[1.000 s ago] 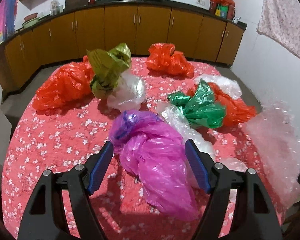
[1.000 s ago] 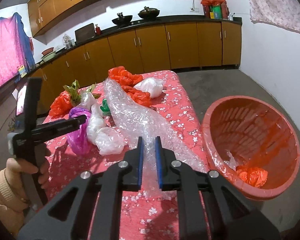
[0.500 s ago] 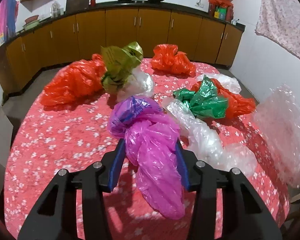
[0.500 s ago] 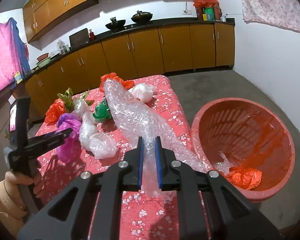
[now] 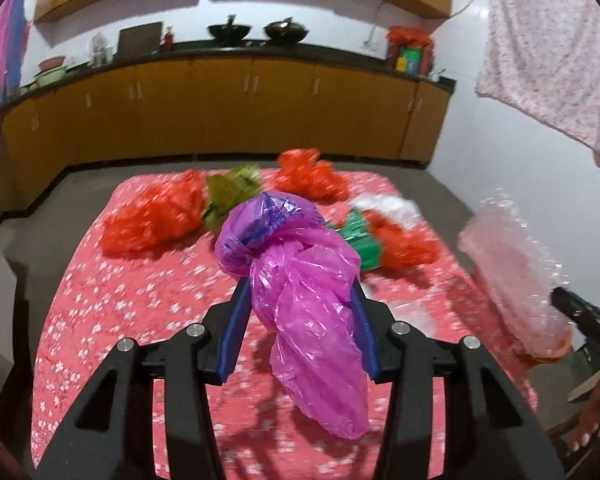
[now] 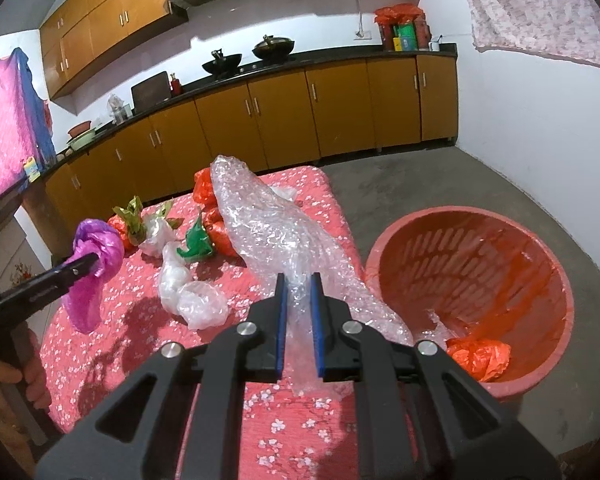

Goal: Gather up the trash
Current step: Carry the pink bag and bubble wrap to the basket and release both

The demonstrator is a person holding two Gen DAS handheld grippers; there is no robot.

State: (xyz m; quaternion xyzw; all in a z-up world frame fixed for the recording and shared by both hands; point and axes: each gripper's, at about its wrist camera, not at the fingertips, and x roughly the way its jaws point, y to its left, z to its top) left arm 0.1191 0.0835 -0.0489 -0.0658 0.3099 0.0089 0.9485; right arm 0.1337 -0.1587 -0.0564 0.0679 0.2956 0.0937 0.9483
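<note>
My left gripper [image 5: 298, 284] is shut on a purple plastic bag [image 5: 300, 276] and holds it lifted above the red flowered table [image 5: 112, 300]; the bag also shows at the left of the right wrist view [image 6: 96, 264]. My right gripper [image 6: 299, 280] is shut on a long sheet of clear bubble wrap [image 6: 268, 220], which hangs over the table's right edge beside a red basket [image 6: 480, 248] on the floor. An orange bag [image 6: 480, 356] lies in the basket.
On the table lie orange bags [image 5: 156, 216], a green bag [image 6: 196, 242], an olive-green bag [image 5: 232, 190] and clear plastic bags [image 6: 192, 296]. Wooden kitchen cabinets [image 6: 280, 116] run behind. The floor is bare concrete.
My left gripper closed on the purple bag and lifted it off the table. My right gripper raised the bubble wrap and its jaws stand a little wider apart.
</note>
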